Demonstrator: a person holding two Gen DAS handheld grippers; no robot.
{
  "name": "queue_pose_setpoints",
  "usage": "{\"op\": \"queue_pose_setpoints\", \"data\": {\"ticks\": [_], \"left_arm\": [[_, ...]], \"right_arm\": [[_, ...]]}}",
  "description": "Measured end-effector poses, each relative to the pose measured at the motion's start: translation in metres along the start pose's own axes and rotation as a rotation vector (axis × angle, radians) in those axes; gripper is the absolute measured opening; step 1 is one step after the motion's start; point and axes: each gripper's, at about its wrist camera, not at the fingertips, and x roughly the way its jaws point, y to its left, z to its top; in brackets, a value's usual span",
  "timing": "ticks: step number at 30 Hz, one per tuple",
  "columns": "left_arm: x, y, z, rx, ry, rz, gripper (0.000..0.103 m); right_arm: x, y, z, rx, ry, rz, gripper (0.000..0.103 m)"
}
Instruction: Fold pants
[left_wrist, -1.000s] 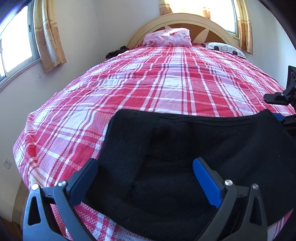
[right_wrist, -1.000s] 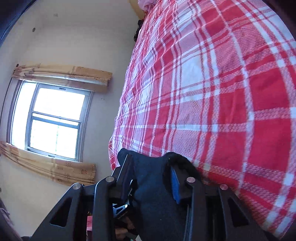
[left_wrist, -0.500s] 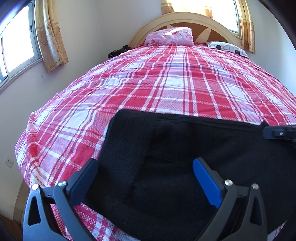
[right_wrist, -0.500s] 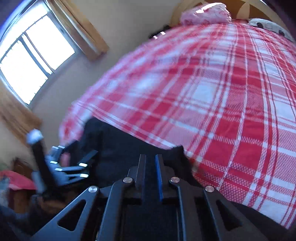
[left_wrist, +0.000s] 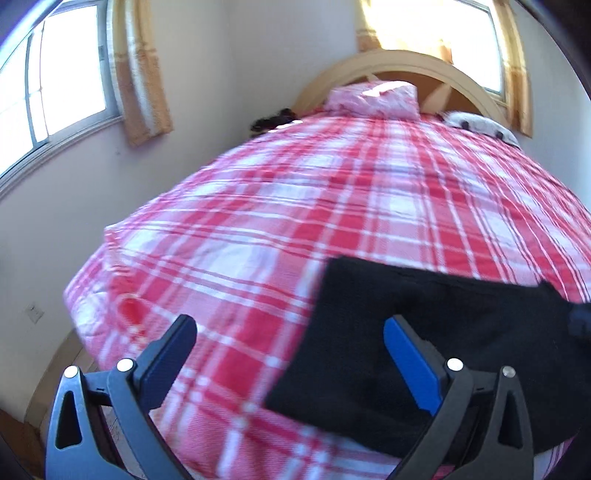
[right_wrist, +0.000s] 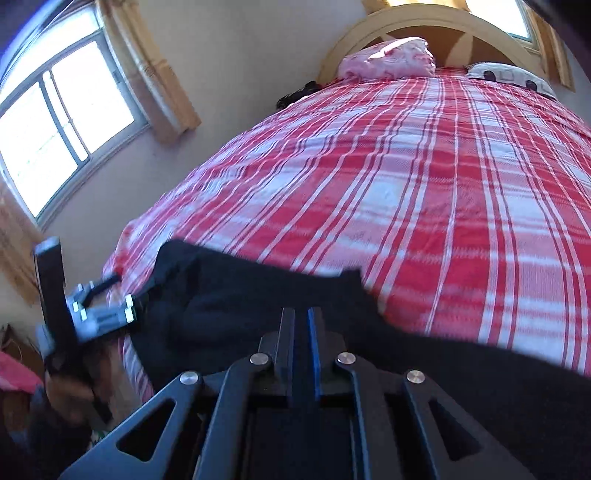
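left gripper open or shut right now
Open: the left gripper has its fingers spread wide, one over the plaid bedspread, the other over the black pants, gripping nothing.

Plaid bed: black pants, pillows.

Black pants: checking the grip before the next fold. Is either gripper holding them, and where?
Left gripper is open, holding nothing. Right gripper is shut over the black pants; whether it pinches them cannot be told.
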Motion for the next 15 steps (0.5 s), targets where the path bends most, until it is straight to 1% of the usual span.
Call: {"op": "queue_pose_setpoints", "data": {"ticks": [3, 4, 5, 6, 7, 8, 10, 11, 12, 13, 14, 15], "left_arm": [[0.006, 0.022, 0.006, -0.047, 0.041, 0.076, 0.103], [0.007, 0.025, 0.006, -0.058, 0.048, 0.084, 0.103], [0.006, 0.025, 0.005, -0.067, 0.054, 0.079, 0.103], [0.004, 0.022, 0.005, -0.073, 0.057, 0.059, 0.103], [-0.001, 0.015, 0.003, -0.071, 0.053, 0.014, 0.103], [-0.005, 0.009, 0.001, -0.061, 0.047, -0.012, 0.103], [-0.012, -0.014, -0.001, -0.018, 0.03, -0.068, 0.103], [-0.014, -0.024, -0.001, 0.0, 0.027, -0.092, 0.103], [-0.015, -0.035, -0.001, 0.017, 0.026, -0.12, 0.103], [-0.016, -0.052, -0.001, 0.044, 0.031, -0.16, 0.103], [-0.016, -0.063, 0.0, 0.061, 0.034, -0.182, 0.103], [-0.017, -0.074, 0.002, 0.077, 0.034, -0.204, 0.103]], "right_arm": [[0.003, 0.013, -0.025, -0.048, -0.011, -0.046, 0.008], [0.014, 0.015, -0.032, -0.055, 0.022, -0.051, 0.008], [0.018, 0.014, -0.037, -0.057, 0.008, -0.059, 0.008], [0.02, 0.011, -0.04, -0.065, -0.037, -0.056, 0.008], [0.022, 0.011, -0.043, -0.08, -0.066, -0.057, 0.008], [0.023, 0.012, -0.044, -0.102, -0.078, -0.062, 0.008], [0.021, 0.013, -0.042, -0.105, -0.072, -0.067, 0.009], [0.016, 0.012, -0.039, -0.083, -0.053, -0.061, 0.009], [0.006, 0.009, -0.035, -0.037, -0.055, -0.038, 0.009], [-0.007, 0.007, -0.033, -0.004, -0.087, -0.013, 0.009], [-0.028, 0.002, -0.032, 0.027, -0.153, -0.002, 0.009], [-0.047, -0.002, -0.031, 0.04, -0.204, -0.02, 0.009]]}}
